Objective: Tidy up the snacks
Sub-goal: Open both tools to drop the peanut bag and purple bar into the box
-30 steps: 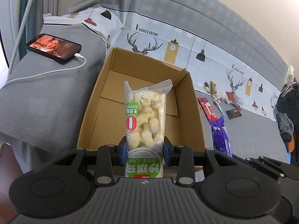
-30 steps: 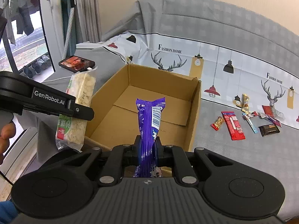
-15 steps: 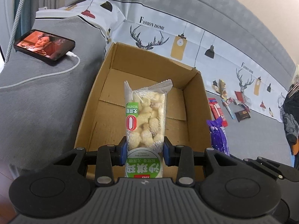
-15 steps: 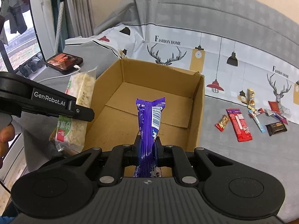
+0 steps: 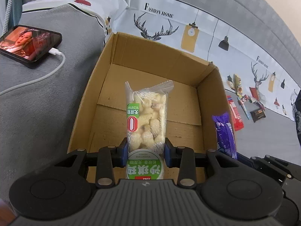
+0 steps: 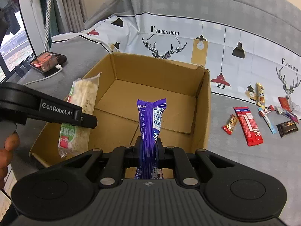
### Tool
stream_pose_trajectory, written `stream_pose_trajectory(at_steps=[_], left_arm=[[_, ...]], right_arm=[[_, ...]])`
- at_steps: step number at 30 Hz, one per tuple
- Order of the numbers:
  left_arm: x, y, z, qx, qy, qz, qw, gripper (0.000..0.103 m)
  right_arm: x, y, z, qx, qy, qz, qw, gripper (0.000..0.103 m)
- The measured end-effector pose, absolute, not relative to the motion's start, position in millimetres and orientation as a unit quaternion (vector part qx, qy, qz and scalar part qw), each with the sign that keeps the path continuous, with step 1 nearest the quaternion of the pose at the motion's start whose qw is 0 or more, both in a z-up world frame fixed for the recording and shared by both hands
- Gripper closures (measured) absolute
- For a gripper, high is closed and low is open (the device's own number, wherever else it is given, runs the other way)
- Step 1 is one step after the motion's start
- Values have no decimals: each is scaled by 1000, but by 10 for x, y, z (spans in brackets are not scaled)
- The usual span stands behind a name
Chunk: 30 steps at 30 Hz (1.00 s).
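An open cardboard box [image 5: 210,98] [image 6: 204,101] sits on a grey bed. My left gripper [image 5: 146,150] is shut on a clear pack of puffed rice cakes with a green label [image 5: 146,120], held over the box's near edge. It also shows in the right wrist view [image 6: 82,101] at the box's left wall. My right gripper [image 6: 148,146] is shut on a purple snack packet [image 6: 150,120], held upright above the box's near side. The purple packet also shows in the left wrist view [image 5: 224,133] at the box's right wall.
Several loose snacks lie on the bed right of the box, among them a red bar [image 6: 248,126] and a dark bar [image 6: 286,127]. A phone [image 5: 28,45] on a white charging cable [image 5: 37,79] lies on the grey blanket to the left. A window is far left.
Both grippers have moved forward and closer to the box with their snacks still held. The box looms larger in both views.
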State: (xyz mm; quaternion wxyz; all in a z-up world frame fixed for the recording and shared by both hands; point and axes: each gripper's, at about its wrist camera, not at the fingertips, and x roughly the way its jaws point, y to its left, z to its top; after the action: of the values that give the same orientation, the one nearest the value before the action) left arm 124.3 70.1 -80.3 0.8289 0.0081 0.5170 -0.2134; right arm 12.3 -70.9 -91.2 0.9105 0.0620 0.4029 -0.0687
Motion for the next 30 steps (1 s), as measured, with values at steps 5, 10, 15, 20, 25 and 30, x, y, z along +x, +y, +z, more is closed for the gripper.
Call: stream_pose_trajectory(at_steps=[5,10,15,20,25,30], left_arm=[[1373,626,-919,18,525,-209,825,62],[1502,520,-1043,38,538,-204,817,62],[1659,464,-1142,41,561,-186,805,1],[1695,476,-1068,57,564,-179,804,0],[1574,507,-902,64,564,-182,803,0],[1317,525,-603,90,555,-186,806,0]], right_arm=[[265,-766,-1011,68,411,-71,907,90],[384,-822,-1095,75,417,-76,903,90],[484,-938,-1132,93,417,-93,899,60],[444,-981,-1030,88,401,-115,905,20],[225,-961,-904,99,403,-121,902,16],[-69,-916,-725,116,394,-131,902,10]])
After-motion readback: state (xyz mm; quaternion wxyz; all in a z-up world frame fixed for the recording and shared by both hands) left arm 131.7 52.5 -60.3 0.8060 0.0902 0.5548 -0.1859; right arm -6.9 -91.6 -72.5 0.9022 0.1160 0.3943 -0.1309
